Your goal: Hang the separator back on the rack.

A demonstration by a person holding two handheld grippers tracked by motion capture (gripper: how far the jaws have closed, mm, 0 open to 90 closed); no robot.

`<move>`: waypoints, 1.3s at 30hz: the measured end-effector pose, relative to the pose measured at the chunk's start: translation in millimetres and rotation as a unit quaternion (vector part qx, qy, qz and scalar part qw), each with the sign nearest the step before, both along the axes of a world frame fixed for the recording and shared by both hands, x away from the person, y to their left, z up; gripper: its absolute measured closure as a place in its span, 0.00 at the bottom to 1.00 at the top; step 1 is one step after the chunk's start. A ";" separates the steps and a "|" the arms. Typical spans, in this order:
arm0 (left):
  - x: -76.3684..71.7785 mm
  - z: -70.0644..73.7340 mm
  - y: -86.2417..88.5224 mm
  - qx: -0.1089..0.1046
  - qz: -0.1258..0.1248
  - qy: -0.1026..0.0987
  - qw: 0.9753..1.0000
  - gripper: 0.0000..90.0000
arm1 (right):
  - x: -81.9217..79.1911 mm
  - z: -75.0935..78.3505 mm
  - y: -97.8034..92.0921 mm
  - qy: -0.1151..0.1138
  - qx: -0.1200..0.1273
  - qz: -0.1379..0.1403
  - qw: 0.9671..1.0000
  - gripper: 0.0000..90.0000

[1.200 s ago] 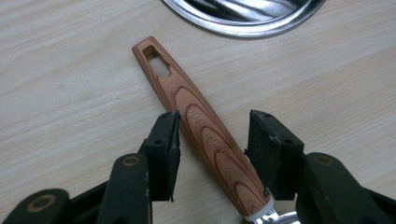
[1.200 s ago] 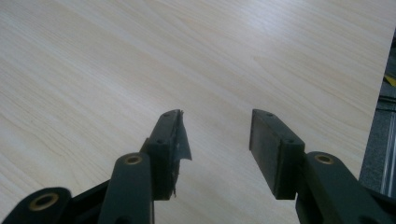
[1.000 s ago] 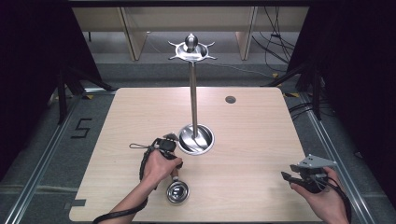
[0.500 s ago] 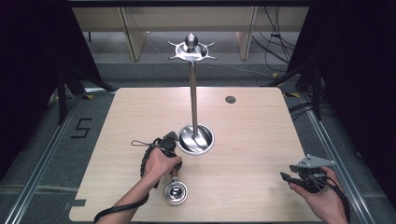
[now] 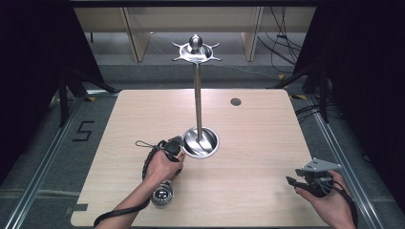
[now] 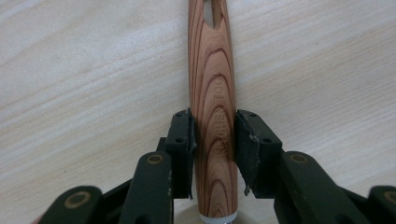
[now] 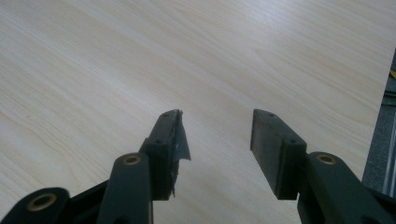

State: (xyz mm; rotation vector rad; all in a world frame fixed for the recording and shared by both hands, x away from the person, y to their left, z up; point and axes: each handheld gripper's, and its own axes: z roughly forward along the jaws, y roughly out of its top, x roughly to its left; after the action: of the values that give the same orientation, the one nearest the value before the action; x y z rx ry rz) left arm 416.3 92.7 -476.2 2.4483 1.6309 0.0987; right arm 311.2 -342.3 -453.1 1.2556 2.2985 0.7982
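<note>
A ladle lies near the table's front left, its steel bowl [image 5: 162, 195] by the person's left forearm. The left gripper view has its striped wooden handle [image 6: 212, 79] running straight up between the jaws, with a slot at its far end. My left gripper [image 5: 175, 146] [image 6: 213, 128] is shut on that handle, just left of the stand's base. A tall metal stand [image 5: 197, 95] rises from a round dished base [image 5: 212, 144], with a ring of hooks [image 5: 195, 49] at its top. My right gripper [image 5: 292, 182] [image 7: 215, 123] hovers open over bare wood at the front right.
The light wooden table [image 5: 267, 143] has a small round grommet [image 5: 235, 101] at its back right. Its right edge and the grey floor [image 7: 387, 140] lie close beside my right gripper. Shelving and cables stand beyond the far edge.
The ladle's bowl has swung left across the table, nearer the left forearm, while the left gripper stayed by the stand's base. The right gripper has not moved.
</note>
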 end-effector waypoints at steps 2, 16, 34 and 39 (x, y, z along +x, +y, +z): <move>0.5 0.1 1.1 -0.001 -0.012 0.002 1.000 0.74 | -0.2 -0.1 0.2 0.001 0.001 -0.001 1.000 0.60; -3.3 1.3 7.3 0.004 -0.063 -0.023 0.998 0.76 | -0.9 0.0 1.9 -0.005 0.000 0.003 1.000 0.60; -1.6 1.9 11.3 0.016 -0.082 -0.004 0.996 0.75 | -1.5 -0.1 3.7 0.006 0.007 -0.005 1.000 0.59; 0.2 0.7 10.6 0.031 -0.114 -0.017 0.993 0.75 | -1.7 0.1 3.8 0.005 0.006 -0.005 1.000 0.59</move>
State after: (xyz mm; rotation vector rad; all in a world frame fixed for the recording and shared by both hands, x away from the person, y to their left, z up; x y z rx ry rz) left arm 416.5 103.3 -475.4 2.6450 1.3422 0.1572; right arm 309.5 -338.5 -453.0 1.2778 2.2974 0.8054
